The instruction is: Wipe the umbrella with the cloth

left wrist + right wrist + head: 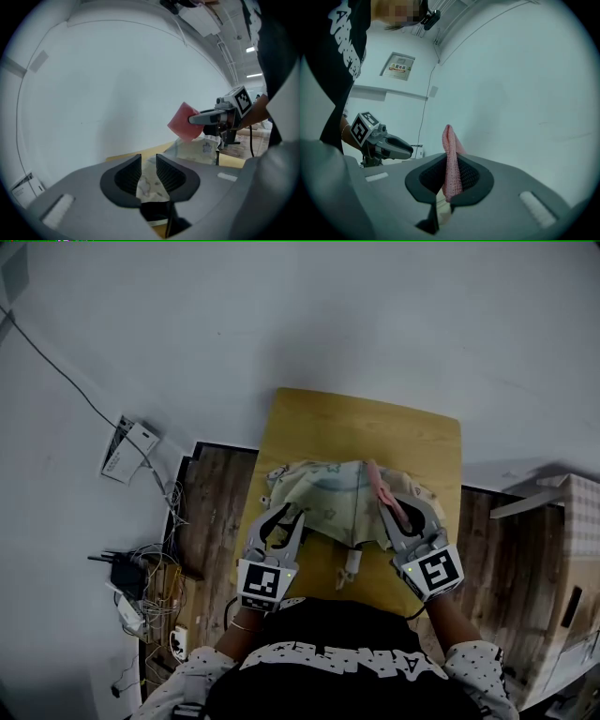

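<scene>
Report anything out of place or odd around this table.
Nothing on the light wooden table looks wrong; the pale patterned umbrella just lies crumpled. On the dark wooden floor left of the table, a loose tangle of cables and small devices looks untidy.

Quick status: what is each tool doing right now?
Left tool: closed on the umbrella canopy.
Right tool: closed on the pink cloth.
</scene>
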Demonstrator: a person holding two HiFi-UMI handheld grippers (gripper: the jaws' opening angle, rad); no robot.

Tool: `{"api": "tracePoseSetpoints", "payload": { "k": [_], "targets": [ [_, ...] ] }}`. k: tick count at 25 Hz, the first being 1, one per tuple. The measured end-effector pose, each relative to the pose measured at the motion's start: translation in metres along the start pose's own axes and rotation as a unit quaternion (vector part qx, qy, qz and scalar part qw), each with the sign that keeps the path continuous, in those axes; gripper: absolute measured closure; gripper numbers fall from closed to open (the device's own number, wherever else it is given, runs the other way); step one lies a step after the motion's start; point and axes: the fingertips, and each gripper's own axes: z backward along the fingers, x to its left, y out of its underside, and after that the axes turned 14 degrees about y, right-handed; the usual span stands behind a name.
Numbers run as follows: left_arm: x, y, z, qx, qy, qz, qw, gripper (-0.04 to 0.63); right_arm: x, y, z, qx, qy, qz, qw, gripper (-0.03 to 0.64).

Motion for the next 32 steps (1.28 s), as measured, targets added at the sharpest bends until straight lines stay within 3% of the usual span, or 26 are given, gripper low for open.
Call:
{"api": "tracePoseSetpoints", "payload": {
  "k": [5,11,14,16,18,21,32],
  "targets": [
    [0.020,0.009,0.003,0.018,0.007,0.001,0.9998,0.455,0.020,0.004,-0.020,-0.004,0.009,-0.006,1.000,0.584],
    [0.024,0.044,0.000,0.050,0.070,0.060,0.9945,0.417,0.035,0.020,-0.052,0.013,0.028,-0.003,1.000,0.584],
    [0.025,0.048,-0.001,0.054,0.093,0.058,0.9925,0.417,0.046,0.028,-0.065,0.029,0.028,-0.001,0.999,0.584],
    [0.025,0.048,-0.002,0.049,0.105,0.057,0.9916,0.442,0.052,0.031,-0.073,0.037,0.028,0.002,0.999,0.584],
    [0.028,0.049,-0.001,0.048,0.105,0.060,0.9915,0.527,0.057,0.033,-0.080,0.041,0.029,0.006,0.999,0.584],
    [0.028,0.051,-0.001,0.049,0.117,0.060,0.9901,0.584,0.062,0.033,-0.091,0.042,0.034,0.010,0.999,0.584],
    [0.031,0.053,0.002,0.037,0.150,0.076,0.9850,0.592,0.093,0.060,-0.109,0.092,0.008,0.039,0.995,0.583]
  ]
}}
